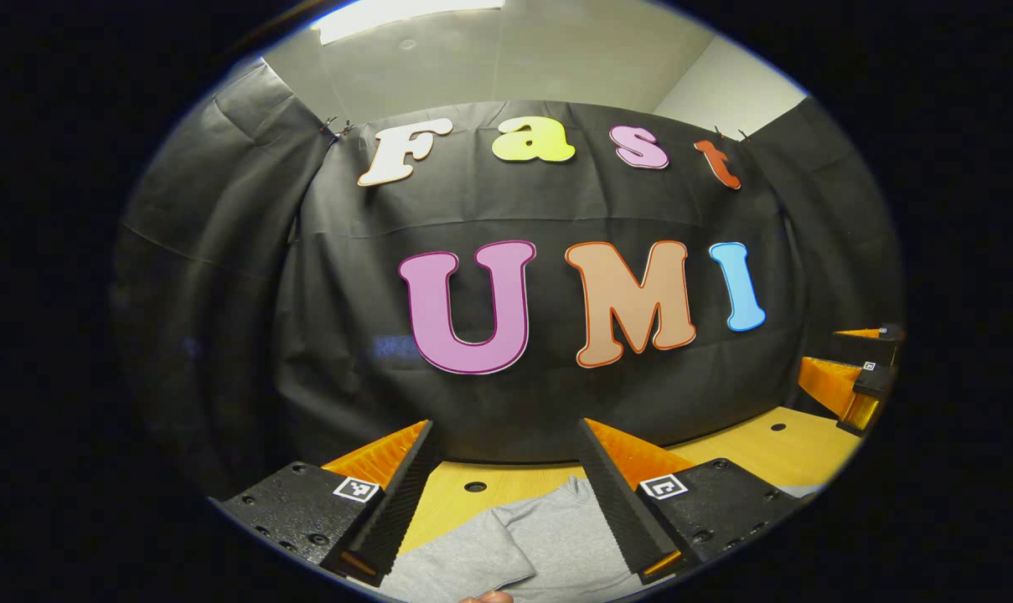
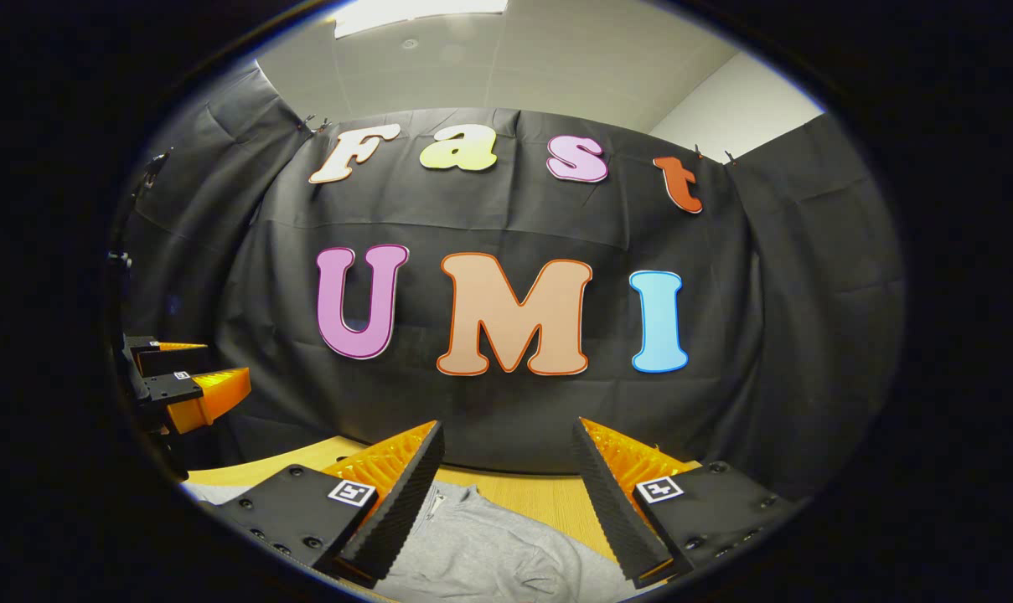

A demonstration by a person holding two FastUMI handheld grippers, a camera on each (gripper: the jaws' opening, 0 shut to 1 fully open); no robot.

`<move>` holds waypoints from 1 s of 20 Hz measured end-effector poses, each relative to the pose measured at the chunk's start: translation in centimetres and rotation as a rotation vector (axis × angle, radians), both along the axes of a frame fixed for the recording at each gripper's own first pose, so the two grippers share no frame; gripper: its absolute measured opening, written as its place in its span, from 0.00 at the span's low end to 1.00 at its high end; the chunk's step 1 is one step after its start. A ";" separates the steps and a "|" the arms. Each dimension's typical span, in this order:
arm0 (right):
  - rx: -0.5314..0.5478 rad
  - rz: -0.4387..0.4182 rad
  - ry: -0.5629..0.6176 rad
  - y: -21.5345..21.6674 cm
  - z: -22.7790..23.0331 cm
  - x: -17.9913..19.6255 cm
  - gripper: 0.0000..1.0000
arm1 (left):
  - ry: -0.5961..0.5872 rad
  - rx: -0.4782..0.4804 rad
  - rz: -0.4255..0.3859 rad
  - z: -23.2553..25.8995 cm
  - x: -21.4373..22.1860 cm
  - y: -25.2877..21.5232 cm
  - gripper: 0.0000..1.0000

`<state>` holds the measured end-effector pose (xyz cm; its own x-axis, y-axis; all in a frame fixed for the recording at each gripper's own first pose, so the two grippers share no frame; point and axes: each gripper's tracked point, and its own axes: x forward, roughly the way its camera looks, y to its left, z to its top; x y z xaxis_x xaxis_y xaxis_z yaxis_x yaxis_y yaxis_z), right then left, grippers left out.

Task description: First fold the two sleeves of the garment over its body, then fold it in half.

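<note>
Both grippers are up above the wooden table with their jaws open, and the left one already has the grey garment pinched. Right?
Not quite. In the left gripper view the left gripper is open and holds nothing; the grey garment lies below, between its fingers. The rest stands: the right gripper is open too, both above the wooden table.

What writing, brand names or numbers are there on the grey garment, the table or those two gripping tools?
grey garment: no print or brand that can be read.
wooden table: no writing.
left gripper: square markers with a black-and-white pattern, no words or numbers.
right gripper: the same kind of patterned squares, nothing to read.
</note>
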<state>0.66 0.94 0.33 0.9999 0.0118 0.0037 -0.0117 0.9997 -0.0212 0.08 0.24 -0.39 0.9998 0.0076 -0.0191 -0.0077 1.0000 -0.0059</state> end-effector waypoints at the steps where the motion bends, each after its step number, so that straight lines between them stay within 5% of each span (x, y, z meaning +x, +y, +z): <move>1: 0.000 -0.002 -0.001 -0.1 -0.1 0.0 0.97 | -0.001 0.001 0.002 0.0 0.0 0.1 0.96; 20: -0.039 -0.017 0.046 -3.0 -1.1 -1.3 0.97 | -0.003 -0.008 -0.033 -0.2 -0.3 -1.0 0.96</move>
<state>-0.67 -2.08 -0.77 0.9991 -0.0064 -0.0425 0.0039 0.9982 -0.0596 -0.19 -0.78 -0.61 0.9995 -0.0257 -0.0160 0.0255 0.9996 -0.0143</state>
